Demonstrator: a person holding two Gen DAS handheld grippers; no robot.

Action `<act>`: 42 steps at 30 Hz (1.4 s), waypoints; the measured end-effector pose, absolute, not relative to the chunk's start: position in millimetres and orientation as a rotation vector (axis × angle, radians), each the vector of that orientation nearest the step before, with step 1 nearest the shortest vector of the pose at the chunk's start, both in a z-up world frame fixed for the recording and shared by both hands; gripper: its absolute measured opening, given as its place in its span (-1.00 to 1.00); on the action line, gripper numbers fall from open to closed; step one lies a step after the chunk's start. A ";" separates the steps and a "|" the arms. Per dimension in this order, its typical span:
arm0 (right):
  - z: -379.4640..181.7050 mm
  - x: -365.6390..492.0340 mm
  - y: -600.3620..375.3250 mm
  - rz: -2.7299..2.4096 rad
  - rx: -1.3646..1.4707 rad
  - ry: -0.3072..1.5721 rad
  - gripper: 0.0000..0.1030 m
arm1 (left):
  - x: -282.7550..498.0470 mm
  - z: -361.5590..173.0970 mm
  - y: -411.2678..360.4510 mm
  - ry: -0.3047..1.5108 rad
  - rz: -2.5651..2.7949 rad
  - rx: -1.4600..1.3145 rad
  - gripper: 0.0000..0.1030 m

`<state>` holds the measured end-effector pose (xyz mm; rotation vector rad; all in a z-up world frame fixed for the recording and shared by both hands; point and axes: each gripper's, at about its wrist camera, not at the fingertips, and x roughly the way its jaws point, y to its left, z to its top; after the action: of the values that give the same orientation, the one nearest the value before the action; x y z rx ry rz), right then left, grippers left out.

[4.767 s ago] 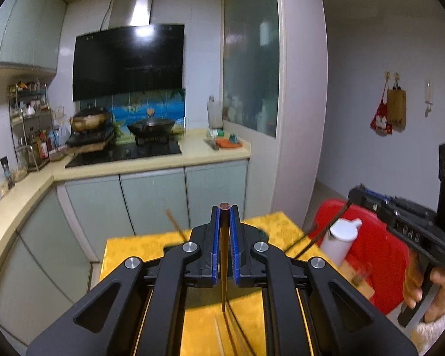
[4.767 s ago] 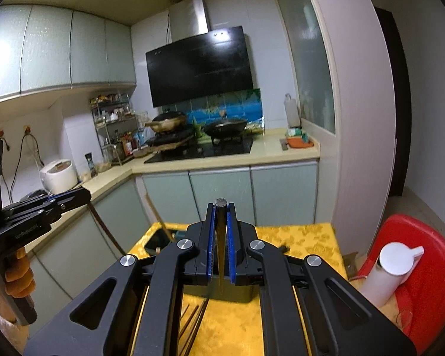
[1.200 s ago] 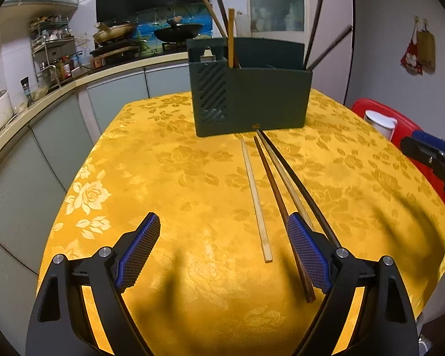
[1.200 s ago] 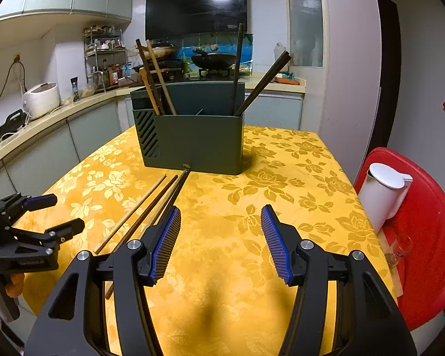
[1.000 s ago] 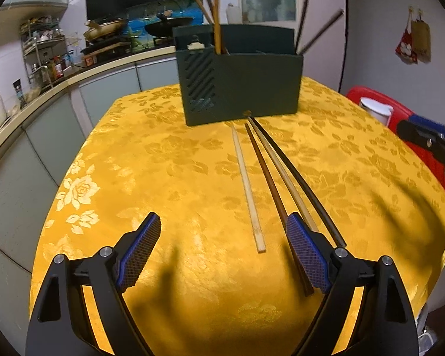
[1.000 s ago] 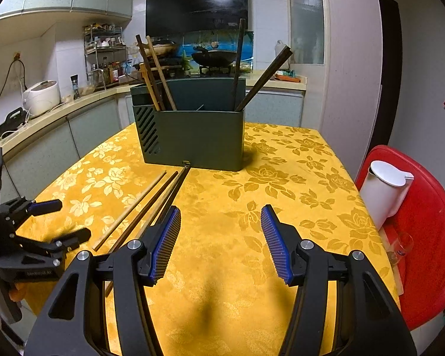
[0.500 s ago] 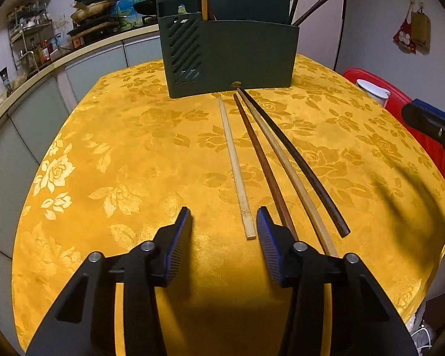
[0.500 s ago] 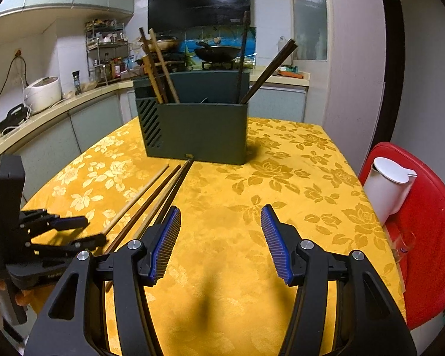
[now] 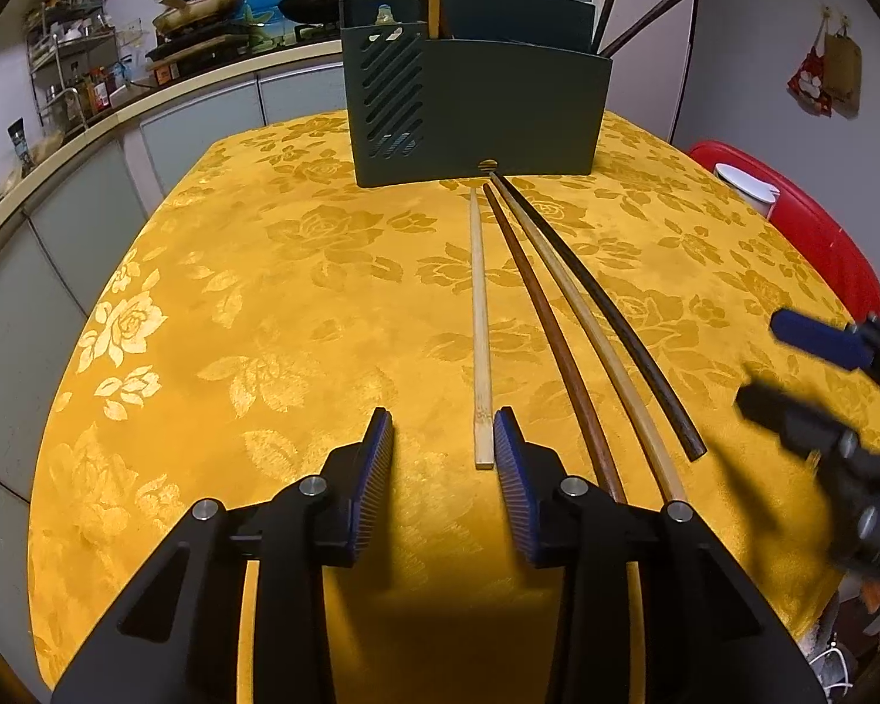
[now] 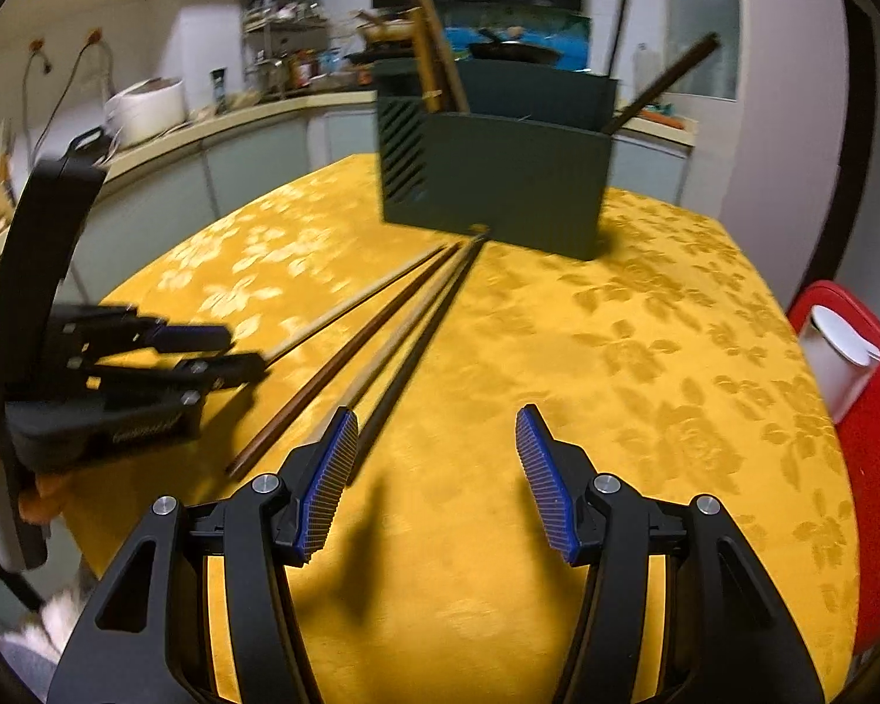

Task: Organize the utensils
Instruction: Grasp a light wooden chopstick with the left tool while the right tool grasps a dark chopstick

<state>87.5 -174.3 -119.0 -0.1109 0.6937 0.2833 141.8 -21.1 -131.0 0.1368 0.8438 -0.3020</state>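
Several chopsticks lie side by side on the yellow tablecloth [image 9: 234, 305], pointing at a dark green utensil holder [image 9: 481, 111] that has several chopsticks standing in it. The pale bamboo chopstick [image 9: 480, 317] is leftmost; its near end lies just inside my left gripper [image 9: 443, 431], which is open with narrowed jaws. To its right lie a brown chopstick [image 9: 551, 328], a tan chopstick [image 9: 592, 322] and a black chopstick [image 9: 610, 311]. My right gripper [image 10: 437, 428] is open and empty, its left finger beside the black chopstick's near end [image 10: 405, 369]. The holder [image 10: 498, 188] stands beyond.
A red stool [image 10: 862, 410] with a white jug [image 10: 839, 358] stands to the right of the table. Kitchen counters and cabinets [image 9: 146, 117] run behind and to the left. The table edge drops off close on the near side.
My left gripper has come down and forward to the bamboo chopstick's near end and its jaws have narrowed. My right gripper has swung left and lower toward the black chopstick.
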 end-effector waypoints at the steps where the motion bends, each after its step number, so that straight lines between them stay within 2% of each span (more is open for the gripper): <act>1: -121.6 86.9 -170.9 0.289 -0.122 0.700 0.06 | 141.9 -130.8 -20.3 0.845 -0.304 0.132 -0.32; 12: -139.1 88.8 -157.1 0.304 -0.177 0.735 -0.03 | 141.4 -131.0 -17.8 0.841 -0.305 0.128 -0.36; 20: -138.0 99.2 -184.1 0.194 -0.117 0.758 -0.29 | 140.7 -130.9 -19.0 0.842 -0.308 0.119 -0.36; 28: -140.8 97.0 -175.3 0.239 -0.112 0.737 -0.47 | 135.9 -131.7 -24.6 0.827 -0.337 0.135 -0.37; 32: -140.9 98.5 -174.7 0.239 -0.095 0.733 -0.63 | 136.2 -131.5 -23.7 0.826 -0.356 0.114 -0.48; 42: -140.6 100.4 -176.0 0.241 -0.073 0.738 -0.66 | 130.6 -134.1 -32.1 0.796 -0.369 0.150 -0.58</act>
<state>100.4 -176.0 -140.6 -0.0733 0.7376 0.2414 130.6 -32.1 -134.1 0.1499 0.7959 -0.3693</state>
